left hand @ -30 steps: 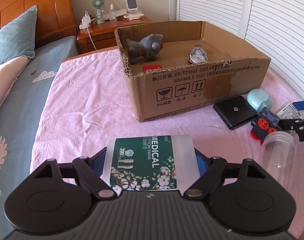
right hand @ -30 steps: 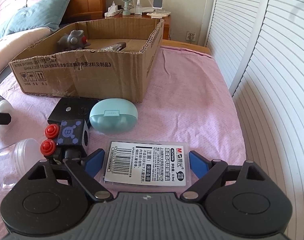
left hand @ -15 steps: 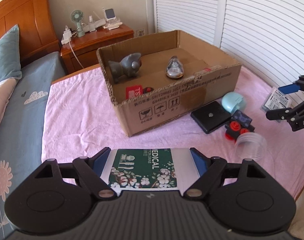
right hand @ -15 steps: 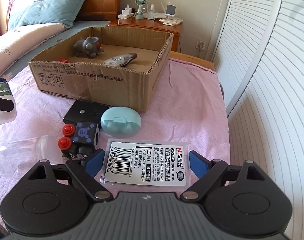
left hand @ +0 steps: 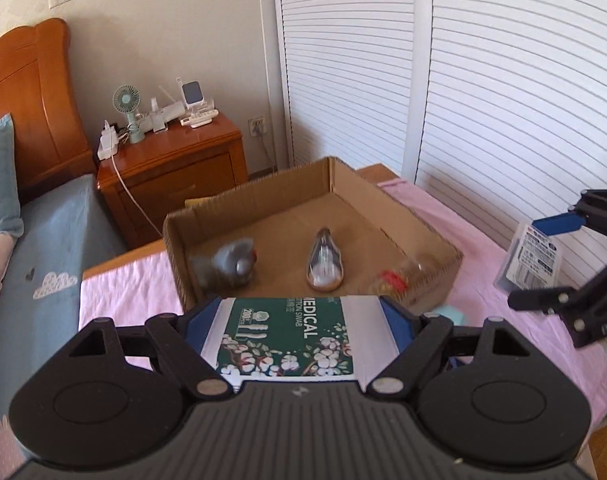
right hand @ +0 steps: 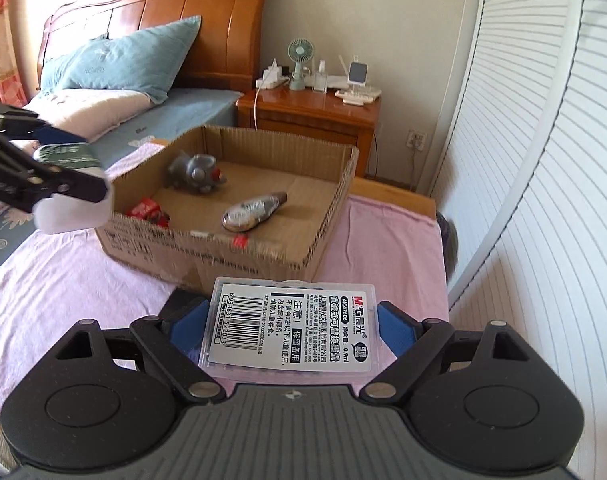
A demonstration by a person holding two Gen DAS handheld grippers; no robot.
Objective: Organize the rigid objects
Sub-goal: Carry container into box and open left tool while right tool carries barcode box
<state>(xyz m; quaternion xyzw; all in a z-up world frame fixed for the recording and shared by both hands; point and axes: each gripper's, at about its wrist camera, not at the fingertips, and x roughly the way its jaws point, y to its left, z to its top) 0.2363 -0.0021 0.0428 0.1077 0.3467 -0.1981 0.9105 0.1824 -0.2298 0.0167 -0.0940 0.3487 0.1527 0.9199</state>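
Note:
My left gripper (left hand: 299, 320) is shut on a clear cotton swab box (left hand: 291, 336) with a green flowered label, held in the air in front of the open cardboard box (left hand: 435, 240). My right gripper (right hand: 291, 320) is shut on a clear refill case (right hand: 291, 332) with a barcode label, also lifted above the pink bedspread (right hand: 63, 280). Inside the cardboard box lie a grey toy (left hand: 231, 268), a clear pointed shell (left hand: 325, 264) and a red-wrapped item (left hand: 391, 280). Each gripper shows in the other's view: the right one (left hand: 543, 256) at the right edge, the left one (right hand: 69, 188) at the left edge.
The cardboard box (right hand: 263, 256) sits on the pink bedspread. A wooden nightstand (left hand: 171, 176) with a small fan (left hand: 127, 108) and chargers stands behind it. White louvred doors (left hand: 483, 100) run along the right. Pillows (right hand: 119, 56) and a wooden headboard (right hand: 163, 12) lie at the back left.
Both grippers have risen with their loads, so the views look down into the cardboard box. The black pad, cube toy and blue case on the bedspread have dropped out of sight.

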